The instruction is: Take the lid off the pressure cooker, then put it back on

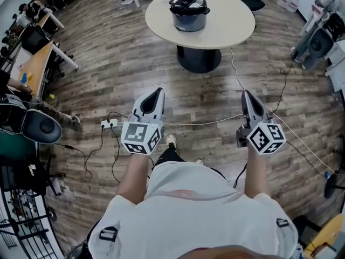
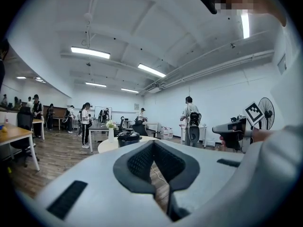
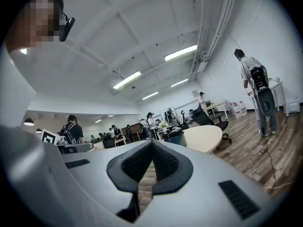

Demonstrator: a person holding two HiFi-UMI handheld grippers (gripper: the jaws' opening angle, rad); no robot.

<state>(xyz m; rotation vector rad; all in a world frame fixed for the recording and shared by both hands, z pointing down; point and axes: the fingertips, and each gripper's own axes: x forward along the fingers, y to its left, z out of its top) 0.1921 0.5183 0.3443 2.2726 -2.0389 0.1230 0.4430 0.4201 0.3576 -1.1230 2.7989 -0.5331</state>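
Pressure cooker [image 1: 189, 16], lid [image 1: 188, 2] on — top centre, on round table [image 1: 232, 28]. My left gripper [image 1: 157, 92] and right gripper [image 1: 247, 95] — mid-frame, jaws pressed together, empty.

One pressure cooker [image 1: 189, 15] with one lid [image 1: 188, 2] on one table [image 1: 232, 23] at 12 o'clock. Two grippers: left gripper [image 1: 157, 91] at 9 o'clock, right gripper [image 1: 248, 94] at 3 o'clock. One power strip [image 1: 109, 124].

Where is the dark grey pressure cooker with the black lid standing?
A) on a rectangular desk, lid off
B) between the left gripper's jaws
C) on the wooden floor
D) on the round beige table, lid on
D: the head view shows the dark grey pressure cooker on the round beige table, its black lid in place.
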